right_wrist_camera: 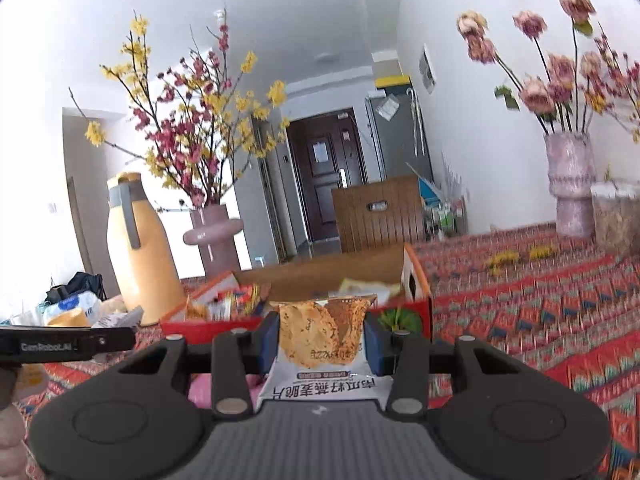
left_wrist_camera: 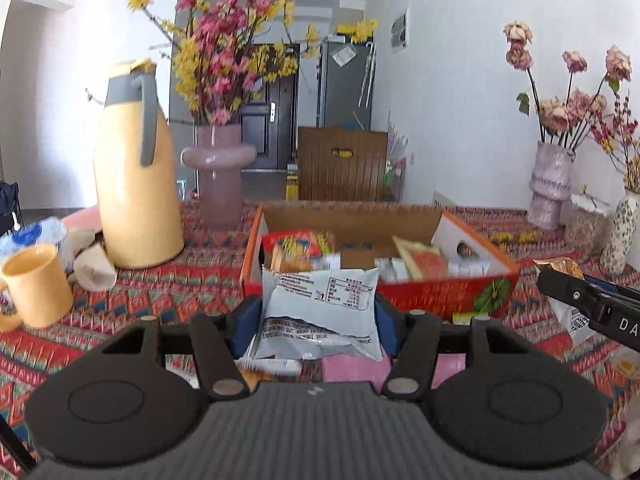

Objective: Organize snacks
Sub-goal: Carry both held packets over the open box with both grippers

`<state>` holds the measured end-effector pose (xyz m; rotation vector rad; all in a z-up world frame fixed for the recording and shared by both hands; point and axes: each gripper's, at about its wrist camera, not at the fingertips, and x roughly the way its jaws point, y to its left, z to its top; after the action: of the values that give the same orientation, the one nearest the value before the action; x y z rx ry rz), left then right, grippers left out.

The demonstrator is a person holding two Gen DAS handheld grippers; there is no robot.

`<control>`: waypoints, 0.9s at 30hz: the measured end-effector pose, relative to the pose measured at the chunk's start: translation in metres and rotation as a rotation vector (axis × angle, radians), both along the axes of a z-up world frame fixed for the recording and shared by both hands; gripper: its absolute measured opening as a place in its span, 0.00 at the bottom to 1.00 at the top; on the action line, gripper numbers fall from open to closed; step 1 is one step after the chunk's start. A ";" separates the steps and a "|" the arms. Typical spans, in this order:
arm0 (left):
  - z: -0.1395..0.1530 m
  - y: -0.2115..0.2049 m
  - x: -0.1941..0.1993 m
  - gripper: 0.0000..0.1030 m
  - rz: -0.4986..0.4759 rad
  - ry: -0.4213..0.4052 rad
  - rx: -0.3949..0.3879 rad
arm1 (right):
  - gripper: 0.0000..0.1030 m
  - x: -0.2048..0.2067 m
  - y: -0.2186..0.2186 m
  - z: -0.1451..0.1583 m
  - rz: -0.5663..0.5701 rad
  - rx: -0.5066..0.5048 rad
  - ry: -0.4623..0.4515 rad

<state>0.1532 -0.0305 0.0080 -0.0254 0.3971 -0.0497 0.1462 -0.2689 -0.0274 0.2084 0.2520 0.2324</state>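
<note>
Grippers: two, left gripper (left_wrist_camera: 320, 320), right gripper (right_wrist_camera: 322, 344)
Held snack packets: two, white packet (left_wrist_camera: 320, 300), oat-crisp packet (right_wrist_camera: 324, 332)
Cardboard boxes: one (left_wrist_camera: 440, 292)
Flower vases: three
Yellow jugs: one (left_wrist_camera: 136, 184)
Yellow mugs: one (left_wrist_camera: 36, 284)

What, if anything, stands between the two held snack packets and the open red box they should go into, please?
Nothing visible does. The left gripper holds a white snack packet just short of the red box, and the right gripper holds an oat crisp packet facing the same box. Its top is open, though already partly filled with snacks.

"GenRobot.AI" on left tool (right_wrist_camera: 60, 346)
</note>
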 end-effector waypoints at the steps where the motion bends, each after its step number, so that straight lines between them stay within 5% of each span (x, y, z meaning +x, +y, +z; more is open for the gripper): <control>1: 0.004 -0.002 0.004 0.58 0.004 -0.007 -0.001 | 0.41 0.004 0.000 0.005 0.000 -0.003 -0.011; 13: 0.038 -0.008 0.066 0.58 0.071 -0.039 -0.029 | 0.41 0.078 -0.002 0.041 -0.027 -0.029 -0.038; 27: 0.011 -0.005 0.154 0.57 0.186 0.030 -0.052 | 0.41 0.167 0.006 0.018 -0.093 -0.023 0.047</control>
<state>0.3069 -0.0352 0.0195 -0.1143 0.4218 0.1237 0.3135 -0.2624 -0.0098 0.2021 0.2906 0.1325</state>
